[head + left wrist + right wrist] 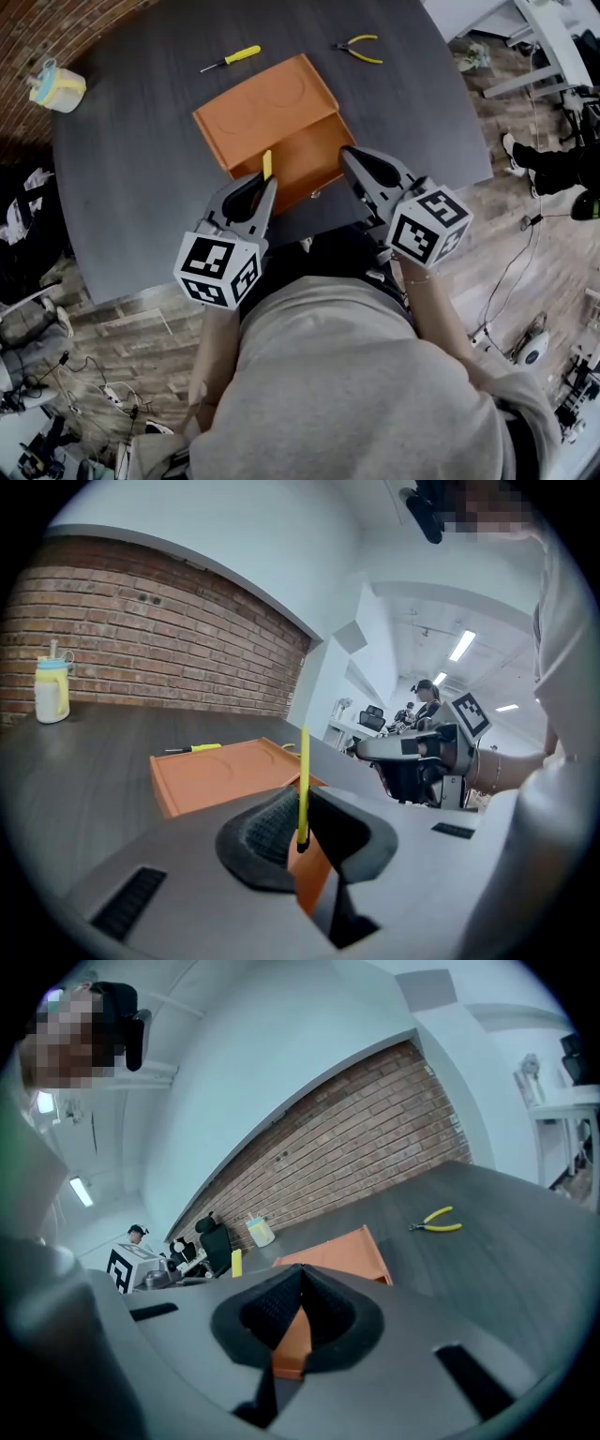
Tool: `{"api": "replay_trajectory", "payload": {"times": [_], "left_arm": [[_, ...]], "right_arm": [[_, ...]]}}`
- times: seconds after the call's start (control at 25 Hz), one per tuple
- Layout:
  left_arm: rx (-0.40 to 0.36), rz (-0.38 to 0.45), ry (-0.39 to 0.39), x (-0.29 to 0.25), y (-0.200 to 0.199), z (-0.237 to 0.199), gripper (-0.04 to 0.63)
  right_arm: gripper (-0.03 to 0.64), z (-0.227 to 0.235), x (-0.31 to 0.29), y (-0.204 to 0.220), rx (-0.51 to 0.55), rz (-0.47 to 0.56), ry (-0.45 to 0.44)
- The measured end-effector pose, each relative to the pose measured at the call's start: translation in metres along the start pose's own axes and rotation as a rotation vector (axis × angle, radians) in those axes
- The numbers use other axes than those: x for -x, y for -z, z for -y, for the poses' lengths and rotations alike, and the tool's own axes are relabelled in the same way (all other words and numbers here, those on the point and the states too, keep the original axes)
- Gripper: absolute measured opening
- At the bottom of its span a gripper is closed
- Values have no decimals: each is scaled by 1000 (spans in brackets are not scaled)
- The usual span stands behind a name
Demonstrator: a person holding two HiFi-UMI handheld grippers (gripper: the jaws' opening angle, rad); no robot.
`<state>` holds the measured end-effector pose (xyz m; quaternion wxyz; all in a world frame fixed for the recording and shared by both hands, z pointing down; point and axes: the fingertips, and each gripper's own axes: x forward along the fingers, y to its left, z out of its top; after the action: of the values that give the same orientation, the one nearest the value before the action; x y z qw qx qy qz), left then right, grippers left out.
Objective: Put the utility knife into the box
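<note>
One knife [303, 780], box [272, 117], screwdriver [232, 59], pliers [359, 49] and cup [56, 86]. The left gripper [302, 808] clamps the knife, its long axis pointing toward the table's far edge. The right gripper [300, 1274] is closed — empty.

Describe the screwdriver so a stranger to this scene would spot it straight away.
On the dark round table, find the orange box. Just beyond its far left side lies the screwdriver: one straight yellow handle on a thin shaft, unlike the pliers to its right, which fork into two yellow handles.
</note>
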<state>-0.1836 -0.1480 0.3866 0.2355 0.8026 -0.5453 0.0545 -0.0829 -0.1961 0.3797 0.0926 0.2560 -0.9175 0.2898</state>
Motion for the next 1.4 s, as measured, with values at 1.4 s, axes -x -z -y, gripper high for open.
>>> {"api": "replay_trajectory", "payload": {"times": [1.4], "left_arm": [[-13, -97, -76, -32, 22, 15, 38]], "right_arm": [[6, 10, 1, 11, -6, -159, -117]]}}
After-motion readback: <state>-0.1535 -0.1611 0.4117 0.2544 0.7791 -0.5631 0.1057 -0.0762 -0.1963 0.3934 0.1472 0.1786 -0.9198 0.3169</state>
